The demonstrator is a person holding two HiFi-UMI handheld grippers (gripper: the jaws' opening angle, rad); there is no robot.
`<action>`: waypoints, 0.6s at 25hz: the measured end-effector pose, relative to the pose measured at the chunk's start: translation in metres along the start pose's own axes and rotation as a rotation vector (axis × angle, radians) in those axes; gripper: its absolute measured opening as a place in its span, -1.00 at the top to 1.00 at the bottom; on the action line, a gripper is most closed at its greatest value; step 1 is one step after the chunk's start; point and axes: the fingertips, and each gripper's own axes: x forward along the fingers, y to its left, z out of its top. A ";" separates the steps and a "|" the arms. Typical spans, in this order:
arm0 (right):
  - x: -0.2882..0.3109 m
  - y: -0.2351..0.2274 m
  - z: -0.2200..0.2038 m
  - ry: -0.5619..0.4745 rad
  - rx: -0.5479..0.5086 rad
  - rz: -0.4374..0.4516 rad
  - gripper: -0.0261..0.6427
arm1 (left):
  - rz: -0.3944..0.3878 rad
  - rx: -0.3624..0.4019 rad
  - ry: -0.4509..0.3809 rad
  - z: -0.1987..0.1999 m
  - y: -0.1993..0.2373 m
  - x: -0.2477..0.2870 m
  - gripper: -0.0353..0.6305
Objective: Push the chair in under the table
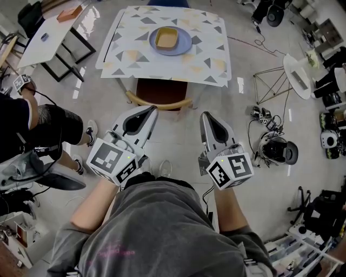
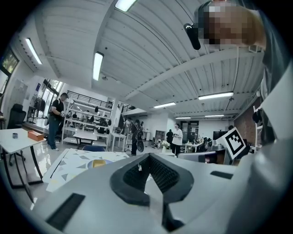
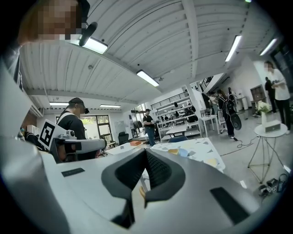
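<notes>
The chair (image 1: 161, 91) has a brown seat and a curved wooden backrest (image 1: 160, 103); its seat lies partly under the table (image 1: 130, 59), which wears a triangle-patterned cloth. A blue plate (image 1: 184, 46) with a yellow tray (image 1: 166, 38) sits on the table. My left gripper (image 1: 153, 111) is shut and empty, its tip right at the backrest's left part; I cannot tell whether it touches. The right gripper (image 1: 205, 116), also shut and empty, hangs just right of the backrest, apart from it. In the gripper views the left jaws (image 2: 145, 158) and right jaws (image 3: 145, 154) meet, with the table (image 2: 73, 162) (image 3: 201, 153) beyond.
A white side table (image 1: 51, 35) with an orange box (image 1: 69, 13) stands at the far left. A seated person (image 1: 38, 121) is close on my left. At right are a round white stand (image 1: 297, 76) on wire legs and cables and gear (image 1: 273, 147) on the floor.
</notes>
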 end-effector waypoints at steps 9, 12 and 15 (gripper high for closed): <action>0.000 -0.004 -0.006 0.024 0.006 0.001 0.91 | 0.002 -0.012 0.014 -0.004 -0.002 0.002 0.89; -0.001 -0.006 -0.007 0.025 0.010 0.003 0.91 | 0.000 -0.009 0.016 -0.004 -0.004 0.003 0.89; -0.001 -0.008 -0.009 0.025 0.013 0.003 0.91 | 0.003 -0.009 0.018 -0.006 -0.003 0.004 0.89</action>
